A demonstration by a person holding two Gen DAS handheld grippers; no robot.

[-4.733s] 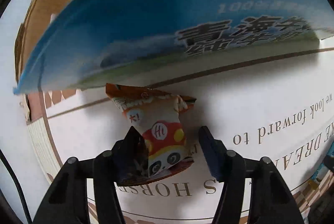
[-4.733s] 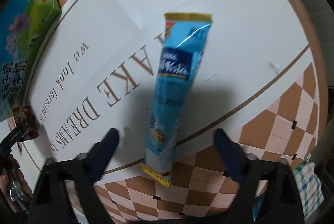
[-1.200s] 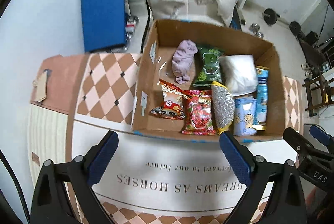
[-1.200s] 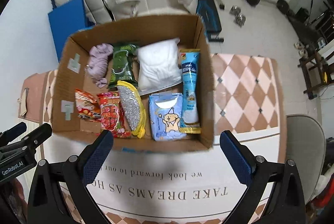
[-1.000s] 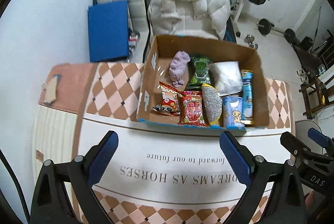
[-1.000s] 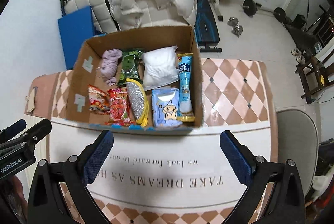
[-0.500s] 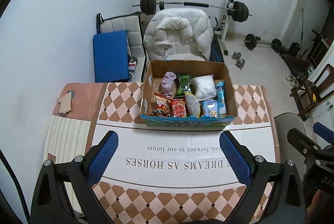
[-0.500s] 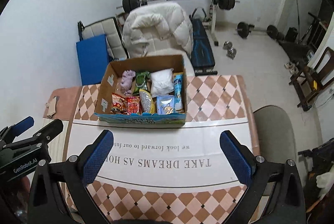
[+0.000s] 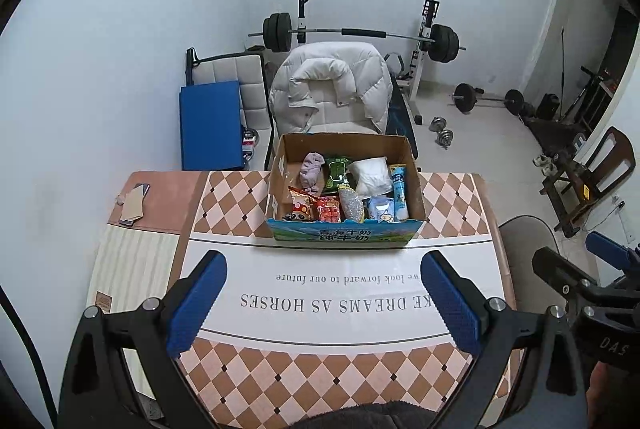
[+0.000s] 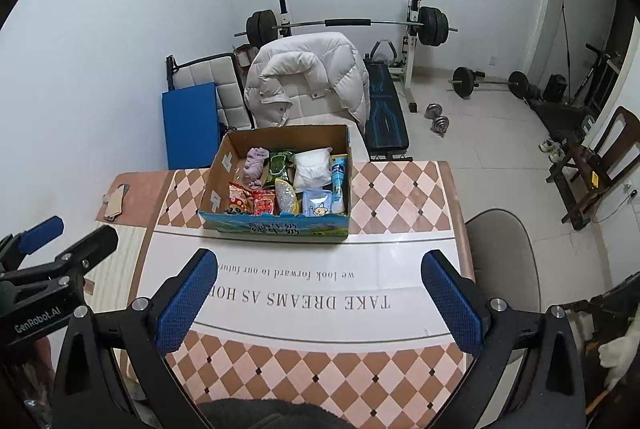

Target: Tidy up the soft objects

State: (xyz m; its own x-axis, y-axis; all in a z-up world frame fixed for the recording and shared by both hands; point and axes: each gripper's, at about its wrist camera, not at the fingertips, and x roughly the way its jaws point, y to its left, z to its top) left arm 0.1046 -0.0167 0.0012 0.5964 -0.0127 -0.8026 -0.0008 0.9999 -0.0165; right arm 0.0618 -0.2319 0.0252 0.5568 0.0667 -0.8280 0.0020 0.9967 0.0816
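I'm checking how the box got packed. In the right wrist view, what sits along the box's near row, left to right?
Inside the cardboard box, near row: panda snack packet → red snack packet → silver scrubber with yellow edge → pale blue cartoon pack → long blue tube packet.

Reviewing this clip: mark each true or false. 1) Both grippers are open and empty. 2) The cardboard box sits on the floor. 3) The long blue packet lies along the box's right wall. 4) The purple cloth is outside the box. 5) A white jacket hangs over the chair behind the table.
1) True: left gripper and right gripper are open, holding nothing.
2) False: the box stands on the table.
3) True: blue packet.
4) False: the purple cloth lies inside, at the back left.
5) True: jacket.
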